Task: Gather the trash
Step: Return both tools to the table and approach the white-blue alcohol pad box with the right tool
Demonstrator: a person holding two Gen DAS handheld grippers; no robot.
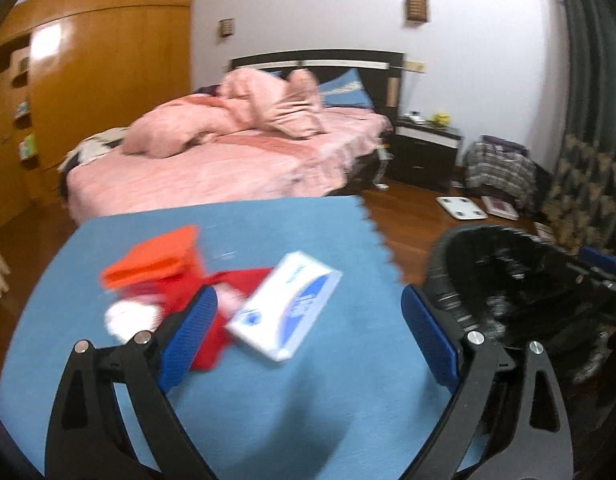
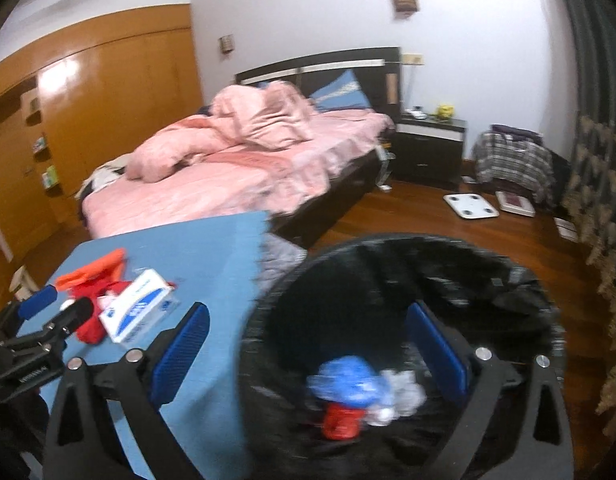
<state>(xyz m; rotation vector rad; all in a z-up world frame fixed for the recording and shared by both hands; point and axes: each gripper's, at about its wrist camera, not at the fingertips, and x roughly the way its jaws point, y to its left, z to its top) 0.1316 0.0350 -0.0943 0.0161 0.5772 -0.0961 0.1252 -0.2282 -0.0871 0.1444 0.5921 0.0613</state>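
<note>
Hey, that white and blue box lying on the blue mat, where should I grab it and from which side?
Grip the white and blue box across its narrow width, pinching the two long edges near the middle. It lies flat and slanted, one end against the red wrapper, so the open left gripper would probably do best coming from above on the near, uncluttered side, turned to match the slant.

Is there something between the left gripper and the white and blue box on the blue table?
Nothing visible stands in the way. The left gripper is open and empty, and the white and blue box lies flat on the blue table just ahead of its fingers, beside red and orange wrappers.
</note>
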